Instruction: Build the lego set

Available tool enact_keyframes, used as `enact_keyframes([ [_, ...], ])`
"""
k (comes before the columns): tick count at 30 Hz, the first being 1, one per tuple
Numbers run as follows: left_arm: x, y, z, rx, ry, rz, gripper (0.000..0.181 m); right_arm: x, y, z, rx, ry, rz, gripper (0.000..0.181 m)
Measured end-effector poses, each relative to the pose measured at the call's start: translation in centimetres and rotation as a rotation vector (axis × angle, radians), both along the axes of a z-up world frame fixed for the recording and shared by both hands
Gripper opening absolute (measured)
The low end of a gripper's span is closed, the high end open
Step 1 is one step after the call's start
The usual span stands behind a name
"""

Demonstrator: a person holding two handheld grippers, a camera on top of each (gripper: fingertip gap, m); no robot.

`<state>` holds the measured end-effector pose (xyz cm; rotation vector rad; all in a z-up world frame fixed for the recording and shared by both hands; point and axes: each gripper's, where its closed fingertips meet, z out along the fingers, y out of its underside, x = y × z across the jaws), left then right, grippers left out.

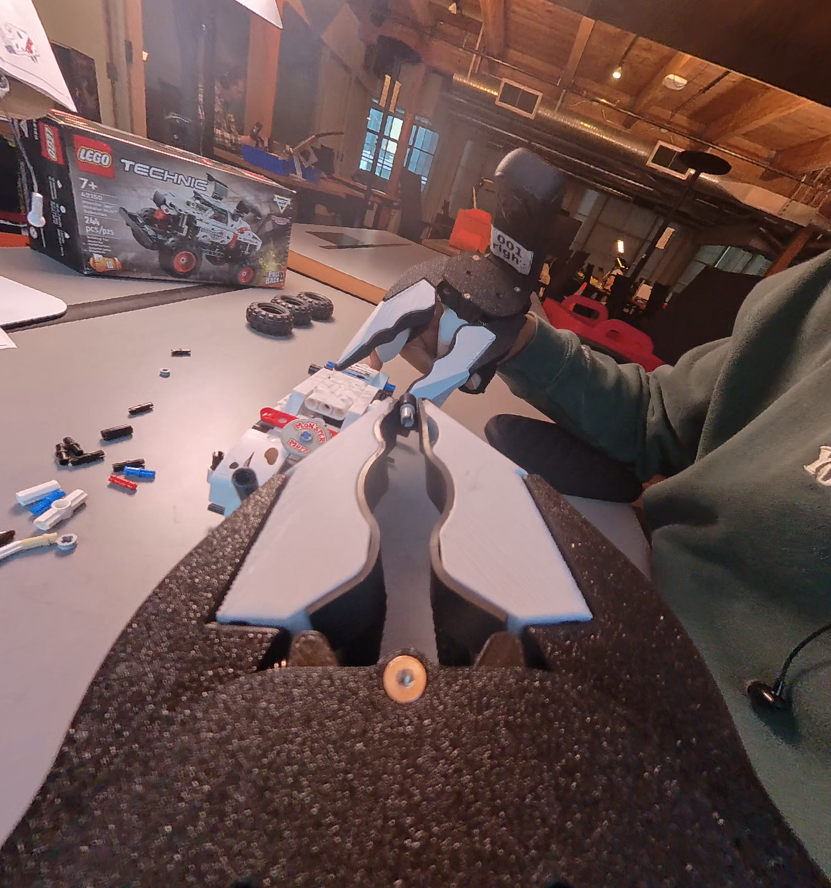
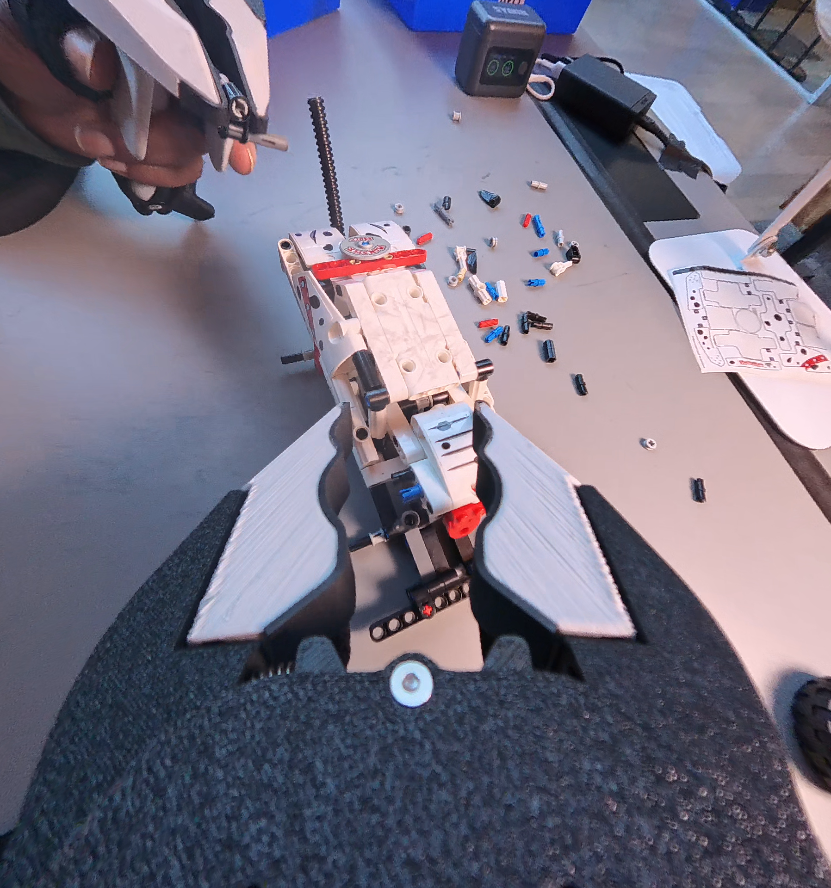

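Two claws at work over one big grey counter (image 2: 115,384), and it is busy down there! Largest thing on it, at the far edge in the left wrist view, is the dark set box (image 1: 163,211), lying on its long side. Then the star of the show: the half-built white truck (image 2: 384,331), spotted panels, red beam across its far end with a round grey disc on top, standing on the counter right in the middle.

The right claw (image 2: 409,432) is spread fairly wide around the near end of the truck, its two fingers flanking the white body on either side; whether the pads actually press on it, I cannot tell.

Up high to the left, the left claw (image 1: 406,415) is pinched down narrow on a small grey-and-black axle pin (image 1: 408,412), held in the air above the counter, just beside the truck's end and the other claw's fingertip.

A sticker sheet (image 2: 759,322) lies on a white mat at the right. Three knobby black tyres (image 1: 291,310) sit in a row near the box. Smallest of all: loose pins and connectors (image 2: 514,298), black, blue, red and white, scattered right of the truck.
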<state>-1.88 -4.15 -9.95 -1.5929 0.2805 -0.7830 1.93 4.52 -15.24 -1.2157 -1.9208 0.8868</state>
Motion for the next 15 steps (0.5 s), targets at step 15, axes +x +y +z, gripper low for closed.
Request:
enact_keyframes([
  [15,-1.4,0.4,-0.5,-0.009,-0.014,0.039,0.007,0.0,0.5,0.3,-0.126,0.133,0.03,0.044],
])
